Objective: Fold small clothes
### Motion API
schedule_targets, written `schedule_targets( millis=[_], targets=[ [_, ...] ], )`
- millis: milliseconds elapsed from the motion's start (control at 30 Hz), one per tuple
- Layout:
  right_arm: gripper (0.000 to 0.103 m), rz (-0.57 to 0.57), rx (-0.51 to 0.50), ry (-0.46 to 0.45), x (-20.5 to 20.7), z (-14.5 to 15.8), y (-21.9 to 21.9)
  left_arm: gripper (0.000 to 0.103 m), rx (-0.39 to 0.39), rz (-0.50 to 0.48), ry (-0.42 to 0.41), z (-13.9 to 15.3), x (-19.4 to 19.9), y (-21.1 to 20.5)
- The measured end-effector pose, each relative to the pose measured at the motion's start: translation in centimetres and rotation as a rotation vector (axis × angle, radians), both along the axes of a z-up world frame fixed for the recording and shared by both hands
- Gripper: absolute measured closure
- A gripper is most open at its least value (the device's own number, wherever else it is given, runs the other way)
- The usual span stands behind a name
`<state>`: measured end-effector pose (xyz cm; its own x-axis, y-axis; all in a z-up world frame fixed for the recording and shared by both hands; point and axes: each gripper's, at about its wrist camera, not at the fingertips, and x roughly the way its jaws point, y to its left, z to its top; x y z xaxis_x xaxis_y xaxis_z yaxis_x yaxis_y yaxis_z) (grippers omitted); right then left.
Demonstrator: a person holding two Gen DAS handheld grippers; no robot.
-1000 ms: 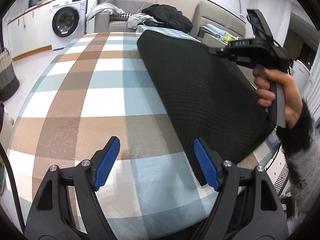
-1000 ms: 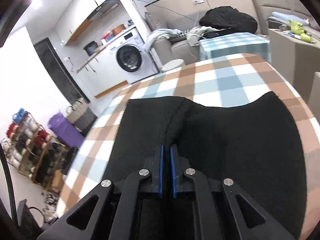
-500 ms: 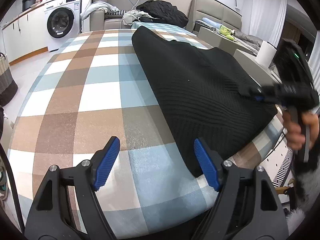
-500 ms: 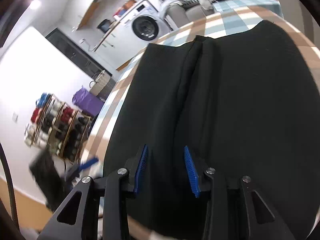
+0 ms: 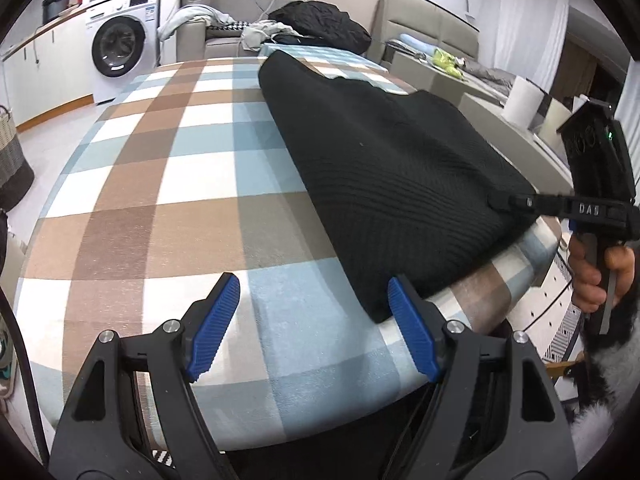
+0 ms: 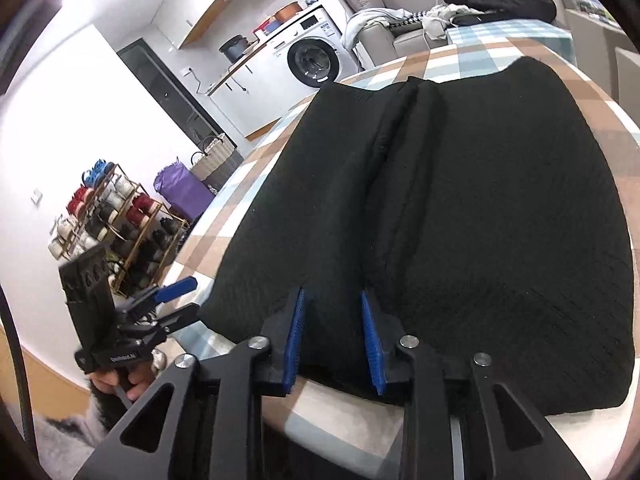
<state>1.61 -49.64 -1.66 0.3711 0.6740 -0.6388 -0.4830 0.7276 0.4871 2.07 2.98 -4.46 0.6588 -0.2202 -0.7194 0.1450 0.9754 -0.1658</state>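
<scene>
A black knit garment (image 5: pixel 392 176) lies flat on the plaid-covered table (image 5: pixel 168 184), with a lengthwise fold ridge down its middle in the right wrist view (image 6: pixel 472 208). My left gripper (image 5: pixel 314 322) is open and empty at the table's near edge, its right pad beside the garment's near corner. My right gripper (image 6: pixel 332 336) is open, its jaws over the garment's near hem, gripping nothing. The right gripper also shows in the left wrist view (image 5: pixel 560 204) at the garment's right edge, and the left gripper shows at lower left in the right wrist view (image 6: pixel 160 312).
A washing machine (image 5: pixel 120 46) stands at the back left. A sofa with a black coat (image 5: pixel 320 26) and clothes is behind the table. A shoe rack (image 6: pixel 116 224), purple bag and basket stand on the floor left of the table. A paper roll (image 5: pixel 524 100) is at right.
My right gripper opened and let go of the garment, which dropped flat onto the table. The right gripper then drew back to the near hem. My left gripper stayed open in place.
</scene>
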Motion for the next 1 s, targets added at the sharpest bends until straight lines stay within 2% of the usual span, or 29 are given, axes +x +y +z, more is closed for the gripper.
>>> schedule_targets(
  millis=[67,100,200,300,367,433,533,600,633,700,800,900,1000],
  targets=[
    [0.092,0.004,0.003,-0.038,0.0,0.5,0.3,0.029,0.013,-0.017,0.012,-0.1,-0.1,-0.3],
    [0.094,0.011,0.013,-0.063,-0.3,1.1,0.3,0.029,0.02,-0.022,0.014,-0.2,-0.1,-0.4],
    [0.095,0.02,0.038,-0.113,-0.9,3.0,-0.1,0.029,0.056,-0.028,0.015,-0.4,-0.2,-0.6],
    [0.095,0.016,-0.052,-0.108,-1.0,2.7,0.2,0.029,0.056,-0.04,0.012,-0.2,-0.3,-0.6],
    [0.095,0.023,-0.114,-0.076,-0.8,1.5,0.6,0.029,0.011,-0.05,-0.003,0.3,-0.5,-0.2],
    [0.093,0.016,-0.131,-0.051,-0.6,0.9,0.4,0.029,-0.031,-0.046,-0.021,0.9,-0.5,0.2],
    [0.082,0.003,-0.084,-0.035,-0.2,1.4,-0.2,0.029,-0.056,-0.03,-0.041,1.8,0.0,0.2],
    [0.067,-0.041,-0.061,-0.03,0.6,1.5,-0.7,0.029,-0.064,-0.021,-0.045,2.0,0.8,0.0],
    [0.065,-0.067,-0.051,-0.019,1.0,1.2,-0.9,0.029,-0.068,-0.024,-0.038,1.9,1.4,-0.3],
    [0.062,-0.121,-0.006,0.025,2.6,0.4,-1.5,0.029,-0.081,-0.03,-0.022,1.8,2.3,-0.8],
    [0.062,-0.131,0.039,0.089,5.3,-0.3,-1.1,0.029,-0.079,-0.048,-0.026,1.7,3.6,-1.6],
    [0.059,-0.137,0.047,0.137,8.6,-0.5,0.0,0.029,-0.072,-0.046,-0.015,1.5,4.7,-1.8],
    [0.059,-0.112,0.015,0.138,11.0,-0.2,1.8,0.029,-0.081,-0.04,-0.007,1.3,5.0,-1.7]
  ],
)
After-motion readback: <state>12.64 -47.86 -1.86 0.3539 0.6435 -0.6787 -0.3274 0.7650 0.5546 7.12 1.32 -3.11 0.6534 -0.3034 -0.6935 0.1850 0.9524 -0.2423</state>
